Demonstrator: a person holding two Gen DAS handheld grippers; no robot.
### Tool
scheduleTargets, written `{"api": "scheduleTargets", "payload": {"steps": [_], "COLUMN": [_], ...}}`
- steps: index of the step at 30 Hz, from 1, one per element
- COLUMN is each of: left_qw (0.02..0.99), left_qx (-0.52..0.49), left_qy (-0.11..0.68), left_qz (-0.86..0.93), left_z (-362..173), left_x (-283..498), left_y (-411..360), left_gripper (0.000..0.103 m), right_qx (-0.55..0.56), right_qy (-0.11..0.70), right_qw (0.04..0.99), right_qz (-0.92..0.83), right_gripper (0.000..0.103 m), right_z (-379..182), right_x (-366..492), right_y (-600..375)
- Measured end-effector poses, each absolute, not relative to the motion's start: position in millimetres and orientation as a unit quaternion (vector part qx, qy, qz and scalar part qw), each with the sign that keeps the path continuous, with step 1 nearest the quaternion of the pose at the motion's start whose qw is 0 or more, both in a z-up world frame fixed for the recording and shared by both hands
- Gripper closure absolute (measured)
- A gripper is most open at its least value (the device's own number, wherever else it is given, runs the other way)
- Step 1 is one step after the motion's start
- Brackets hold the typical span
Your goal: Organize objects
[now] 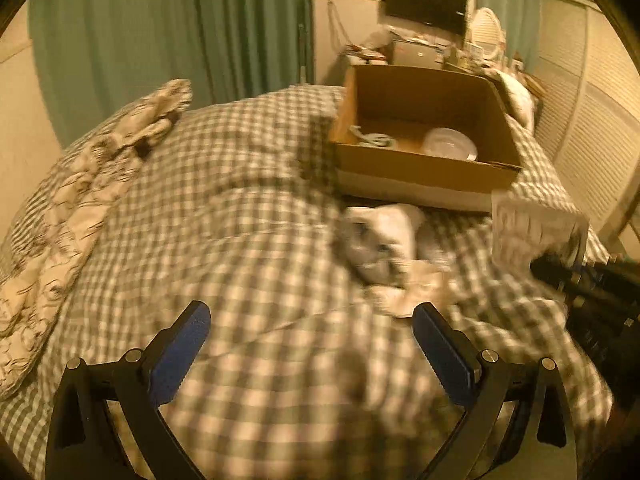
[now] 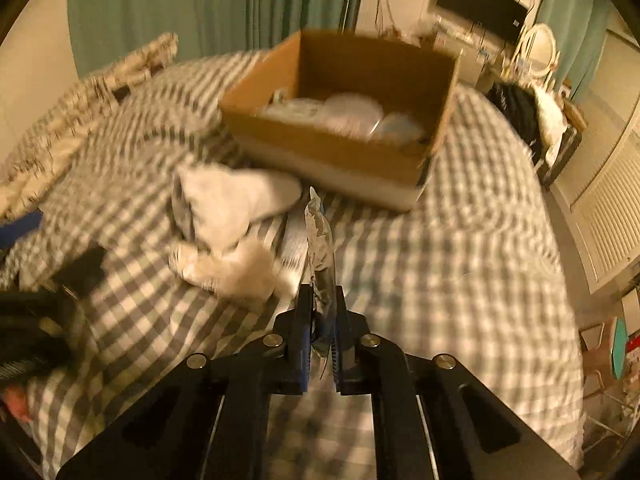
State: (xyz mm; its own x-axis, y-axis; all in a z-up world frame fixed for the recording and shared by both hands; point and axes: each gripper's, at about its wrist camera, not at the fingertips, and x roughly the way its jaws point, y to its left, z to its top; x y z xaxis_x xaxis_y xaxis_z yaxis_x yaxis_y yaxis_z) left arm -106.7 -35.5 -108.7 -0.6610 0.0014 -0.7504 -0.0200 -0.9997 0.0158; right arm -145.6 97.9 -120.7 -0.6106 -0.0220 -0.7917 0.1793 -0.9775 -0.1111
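Gingham bedding (image 2: 460, 248) in grey and white covers the bed that fills both views, with a patterned pillow (image 1: 80, 200) along its left side. Nearest the right wrist camera, the right gripper (image 2: 322, 300) is clenched on a thin, crinkled, silvery plastic packet (image 2: 318, 236), held edge-on and upright above the bed; the same packet (image 1: 528, 232) shows as a pale, ribbed sheet at the right of the left wrist view. The left gripper (image 1: 312, 320) is released, its blue-padded fingers (image 1: 180, 356) spread wide over the bedding and holding nothing. Just beyond them lies a heap of white and grey cloth (image 2: 224, 216), blurred, on the bed beside the packet. Farther on sits an open cardboard box (image 1: 424, 164), near the cloth, holding a round clear plastic lid or container (image 1: 450, 142) and some pale items too blurred to name. Behind hang green curtains (image 1: 180, 32), and a dark screen (image 1: 426, 2) hangs on the wall.
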Motion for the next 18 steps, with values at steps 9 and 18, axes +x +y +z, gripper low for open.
{"api": "scheduleTargets", "payload": {"steps": [9,18], "left_qw": [0.050,0.035], "left_qx": [-0.446,-0.503], "left_qy": [0.016,0.038], "left_qz": [0.894,0.863], "left_z": [-128.3,-180.8], "left_x": [-138.7,-174.2], "left_y": [30.4,60.9], "left_gripper": [0.006,0.012], "right_qx": [0.398,0.407], "right_qy": [0.073,0.042], "right_qw": [0.040,0.066], "right_qz": [-0.914,-0.910], "right_gripper": [0.095,0.096], "right_z": [-96.8,-112.2], "right_x": [-145.1,-150.1], "right_y": [134.2,154.5]}}
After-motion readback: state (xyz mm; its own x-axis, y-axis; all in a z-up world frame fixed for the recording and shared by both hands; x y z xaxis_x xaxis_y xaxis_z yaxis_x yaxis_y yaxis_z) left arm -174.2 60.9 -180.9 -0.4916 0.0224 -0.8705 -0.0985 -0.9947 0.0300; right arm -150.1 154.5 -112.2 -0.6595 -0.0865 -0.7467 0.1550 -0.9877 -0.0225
